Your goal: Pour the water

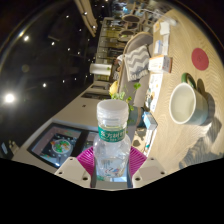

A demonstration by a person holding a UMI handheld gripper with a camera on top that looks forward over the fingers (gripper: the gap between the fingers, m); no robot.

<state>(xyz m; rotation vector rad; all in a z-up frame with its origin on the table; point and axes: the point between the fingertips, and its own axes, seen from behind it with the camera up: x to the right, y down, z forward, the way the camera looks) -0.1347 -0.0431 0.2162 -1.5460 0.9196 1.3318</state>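
Note:
A clear plastic water bottle (111,135) with a white cap and a green label stands between my fingers. My gripper (111,160) is shut on the bottle, both pink pads (87,159) pressing on its sides. The whole view is tilted, so the bottle is held lifted above the wooden table (165,150). A green cup (186,103) with a white inside stands on the table to the right of the bottle, its mouth facing me.
A patterned chair cushion (135,62) lies beyond the bottle. A red round object (201,59) lies past the cup. A framed picture (56,145) lies left of the fingers. Dark room with ceiling lights behind.

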